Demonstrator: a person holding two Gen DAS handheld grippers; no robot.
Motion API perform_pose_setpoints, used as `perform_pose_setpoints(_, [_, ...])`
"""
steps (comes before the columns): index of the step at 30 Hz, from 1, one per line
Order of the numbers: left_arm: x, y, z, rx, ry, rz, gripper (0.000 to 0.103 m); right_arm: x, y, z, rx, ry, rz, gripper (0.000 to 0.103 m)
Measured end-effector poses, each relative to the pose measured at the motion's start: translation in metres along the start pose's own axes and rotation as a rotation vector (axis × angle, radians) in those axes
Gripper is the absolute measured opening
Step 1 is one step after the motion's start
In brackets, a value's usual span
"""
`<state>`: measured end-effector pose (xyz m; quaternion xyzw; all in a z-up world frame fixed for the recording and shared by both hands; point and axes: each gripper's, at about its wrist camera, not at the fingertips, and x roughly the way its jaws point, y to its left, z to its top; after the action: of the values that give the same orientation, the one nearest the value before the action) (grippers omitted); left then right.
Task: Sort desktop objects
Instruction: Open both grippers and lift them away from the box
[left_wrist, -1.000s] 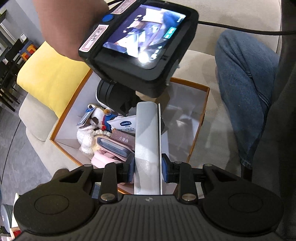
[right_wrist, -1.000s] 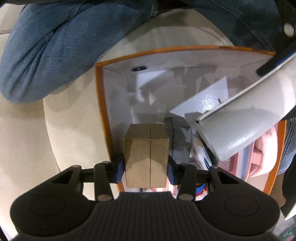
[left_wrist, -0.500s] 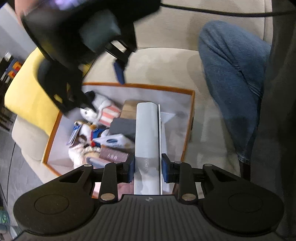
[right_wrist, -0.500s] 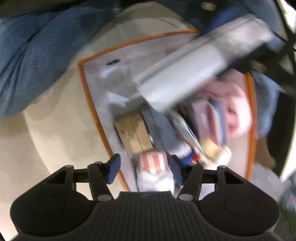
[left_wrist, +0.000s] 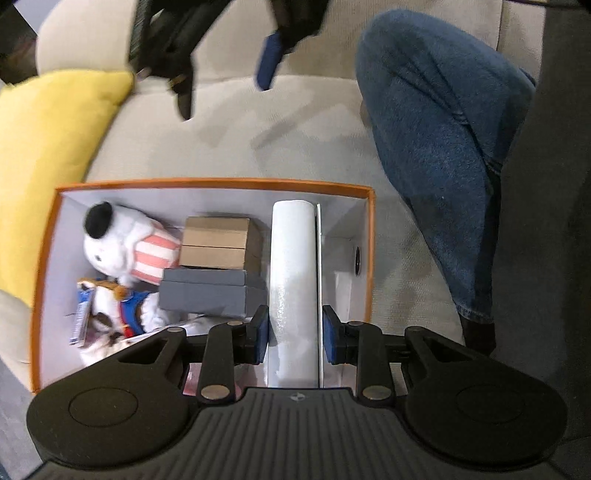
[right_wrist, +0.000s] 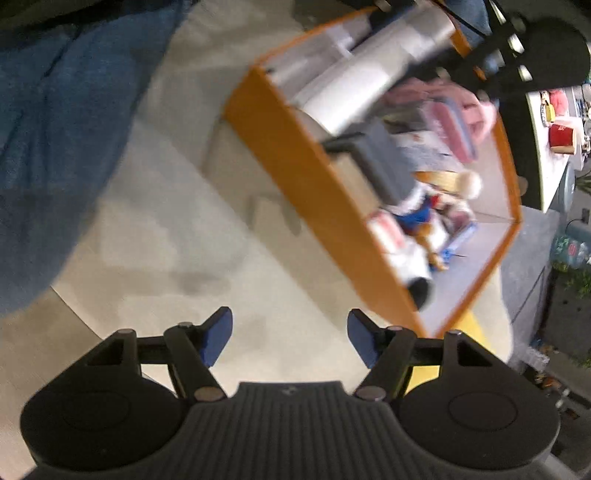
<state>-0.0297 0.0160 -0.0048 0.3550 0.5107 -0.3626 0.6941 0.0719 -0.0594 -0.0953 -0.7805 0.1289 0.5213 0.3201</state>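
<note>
White roll (left_wrist: 293, 273) with a thin flat sheet along one side, pinched by the left claw (left_wrist: 295, 334) and angled down into the orange-rimmed box (left_wrist: 214, 181), probably so it can be set in the free strip beside the grey box (left_wrist: 207, 291) and brown carton (left_wrist: 218, 242). Past these lies a plush dog (left_wrist: 125, 243). Right claw (right_wrist: 290, 336): jaws opening, nothing between them, outside the box over the beige sofa cushion (right_wrist: 166, 229). The roll's lower end is hidden; motion blur obscures the smaller contents.
</note>
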Motion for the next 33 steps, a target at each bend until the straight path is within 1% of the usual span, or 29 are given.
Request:
perform_pose_setpoints(3, [0.014,0.007,0.008,-0.004,0.024,-0.042,0.033,0.006,0.011,0.0,0.016,-0.03,0.001,0.07])
perform_pose_setpoints(6, [0.028,0.01,0.01,0.014,0.068,-0.052,0.033,0.01,0.016,0.001,0.031,-0.042,-0.005,0.07])
perform_pose_setpoints(9, [0.035,0.02,0.01,-0.03,0.079,-0.083,0.033,0.013,0.018,0.001,0.033,-0.051,-0.006,0.07])
perform_pose_setpoints(11, [0.035,0.023,0.009,-0.032,0.074,-0.096,0.033,0.015,0.02,0.001,0.034,-0.056,-0.004,0.07])
perform_pose_setpoints(15, [0.035,0.021,0.009,-0.017,0.076,-0.094,0.033,0.02,0.023,0.001,0.04,-0.064,0.003,0.07])
perform_pose_setpoints(23, [0.032,0.024,0.011,-0.032,0.07,-0.09,0.033,0.02,0.029,0.008,0.047,-0.064,0.003,0.07])
perform_pose_setpoints(27, [0.016,0.021,0.008,-0.062,0.045,-0.071,0.033,0.014,0.027,0.01,0.079,-0.062,-0.008,0.07])
perform_pose_setpoints(31, [-0.004,0.016,0.005,-0.119,0.005,-0.034,0.033,0.0,0.023,0.016,0.139,-0.073,-0.017,0.07])
perform_pose_setpoints(33, [-0.016,0.008,0.004,-0.135,-0.01,-0.011,0.033,-0.009,0.021,0.022,0.148,-0.081,-0.021,0.07])
